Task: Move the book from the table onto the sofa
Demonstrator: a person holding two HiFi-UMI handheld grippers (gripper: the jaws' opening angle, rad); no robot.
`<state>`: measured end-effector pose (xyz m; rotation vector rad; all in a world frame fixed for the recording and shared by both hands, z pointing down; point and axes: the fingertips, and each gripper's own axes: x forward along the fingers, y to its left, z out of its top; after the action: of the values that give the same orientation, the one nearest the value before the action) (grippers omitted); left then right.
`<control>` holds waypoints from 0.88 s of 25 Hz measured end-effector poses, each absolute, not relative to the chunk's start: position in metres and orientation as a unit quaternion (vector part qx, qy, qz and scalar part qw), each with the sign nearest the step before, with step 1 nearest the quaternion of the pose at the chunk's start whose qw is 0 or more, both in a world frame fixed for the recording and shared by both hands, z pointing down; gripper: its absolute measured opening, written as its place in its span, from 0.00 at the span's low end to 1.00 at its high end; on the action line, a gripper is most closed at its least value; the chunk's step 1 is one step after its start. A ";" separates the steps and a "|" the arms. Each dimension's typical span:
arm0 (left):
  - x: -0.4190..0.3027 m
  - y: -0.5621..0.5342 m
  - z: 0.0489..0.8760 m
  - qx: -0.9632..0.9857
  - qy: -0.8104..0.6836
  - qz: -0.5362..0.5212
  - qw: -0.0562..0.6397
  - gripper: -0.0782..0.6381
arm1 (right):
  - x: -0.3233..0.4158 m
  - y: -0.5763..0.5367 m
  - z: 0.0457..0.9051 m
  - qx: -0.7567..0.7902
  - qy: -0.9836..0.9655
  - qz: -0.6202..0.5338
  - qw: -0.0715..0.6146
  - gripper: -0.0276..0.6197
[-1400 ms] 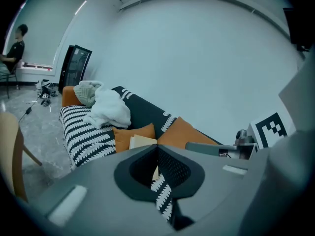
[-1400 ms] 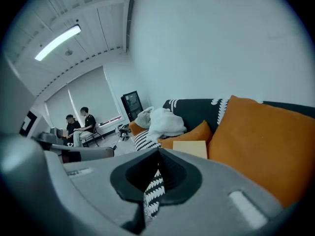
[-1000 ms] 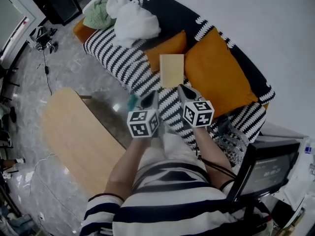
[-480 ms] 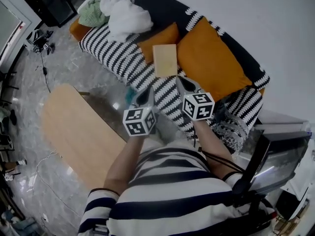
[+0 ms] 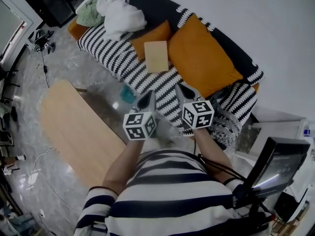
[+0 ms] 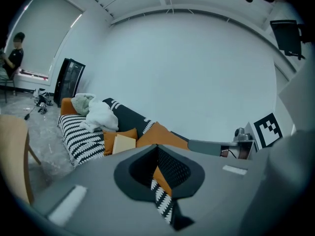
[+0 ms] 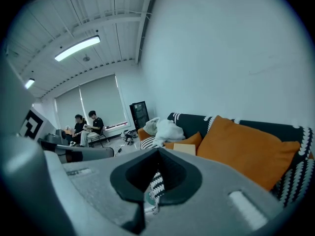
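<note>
The pale tan book (image 5: 156,56) lies flat on the black-and-white striped sofa (image 5: 116,53), leaning against a small orange cushion (image 5: 149,36). It also shows in the left gripper view as the book (image 6: 123,143) and in the right gripper view as the book (image 7: 184,148). My left gripper (image 5: 148,98) and right gripper (image 5: 183,90) hang side by side in the air short of the sofa's front edge, both shut and empty, well apart from the book.
A light wooden table (image 5: 78,131) stands to the left on the glossy floor. A large orange cushion (image 5: 202,58) and a heap of white and green cloth (image 5: 114,13) lie on the sofa. A monitor (image 5: 275,166) stands at the right. Two people (image 7: 87,128) sit far off.
Both grippers have drawn back from the sofa and risen a little. The gap between them and the book has widened. The book stays where it lay.
</note>
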<state>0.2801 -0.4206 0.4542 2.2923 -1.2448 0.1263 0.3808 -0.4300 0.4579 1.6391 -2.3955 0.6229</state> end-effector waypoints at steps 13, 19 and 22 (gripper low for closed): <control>0.305 -0.361 0.455 0.840 -0.479 0.047 0.251 0.11 | 0.408 -0.372 0.460 0.541 -0.812 0.199 0.093 0.03; 0.305 -0.339 0.456 0.836 -0.487 0.047 0.246 0.11 | 0.408 -0.355 0.458 0.534 -0.818 0.193 0.091 0.03; 0.301 -0.329 0.457 0.833 -0.493 0.048 0.245 0.11 | 0.405 -0.346 0.456 0.531 -0.821 0.189 0.092 0.03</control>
<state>0.3010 -0.3290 0.4567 2.2746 -1.3462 0.1312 0.4053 -0.3461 0.4561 1.5771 -2.4388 0.5612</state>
